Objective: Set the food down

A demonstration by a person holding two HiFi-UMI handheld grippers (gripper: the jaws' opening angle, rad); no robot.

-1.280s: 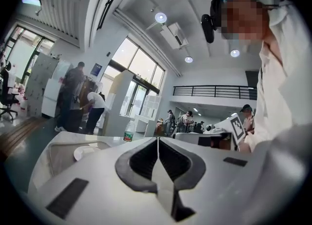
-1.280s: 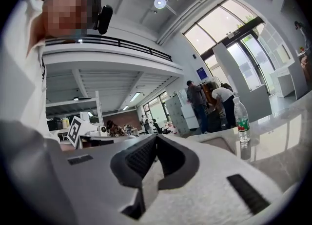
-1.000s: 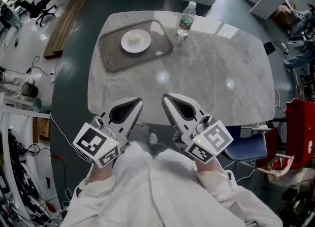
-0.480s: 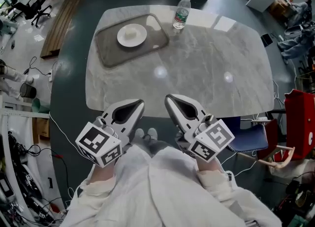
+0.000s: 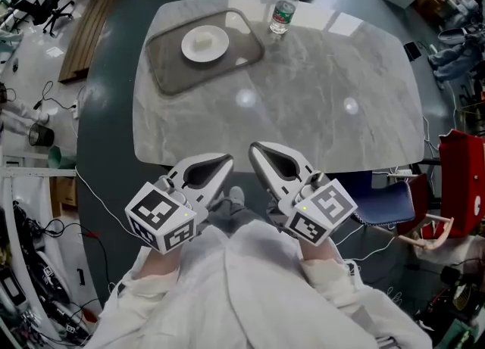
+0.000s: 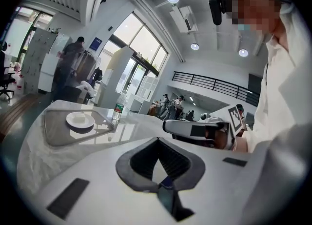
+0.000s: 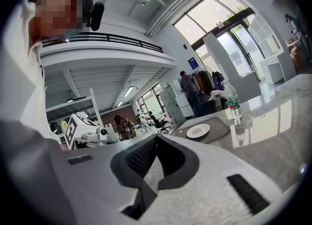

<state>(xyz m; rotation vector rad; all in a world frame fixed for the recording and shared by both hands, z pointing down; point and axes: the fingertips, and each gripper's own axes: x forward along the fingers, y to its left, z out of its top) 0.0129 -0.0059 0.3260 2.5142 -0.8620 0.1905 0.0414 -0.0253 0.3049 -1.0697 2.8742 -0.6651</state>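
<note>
**Small pale food piece (image 5: 201,37) already down**

It's lying on the round white plate (image 5: 222,47), far-left on the grey marble counter (image 5: 318,98). You're holding left hand-held gripper (image 5: 226,161) and right hand-held gripper (image 5: 255,148) closed, empty. Probably light, crumbly: grip plate rim.

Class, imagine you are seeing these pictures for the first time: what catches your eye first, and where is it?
The left gripper and right gripper, each with a marker cube, are shut and empty by the table's near edge. At its far left corner a white plate with pale food sits on a grey tray, with a bottle upright beside it.
</note>
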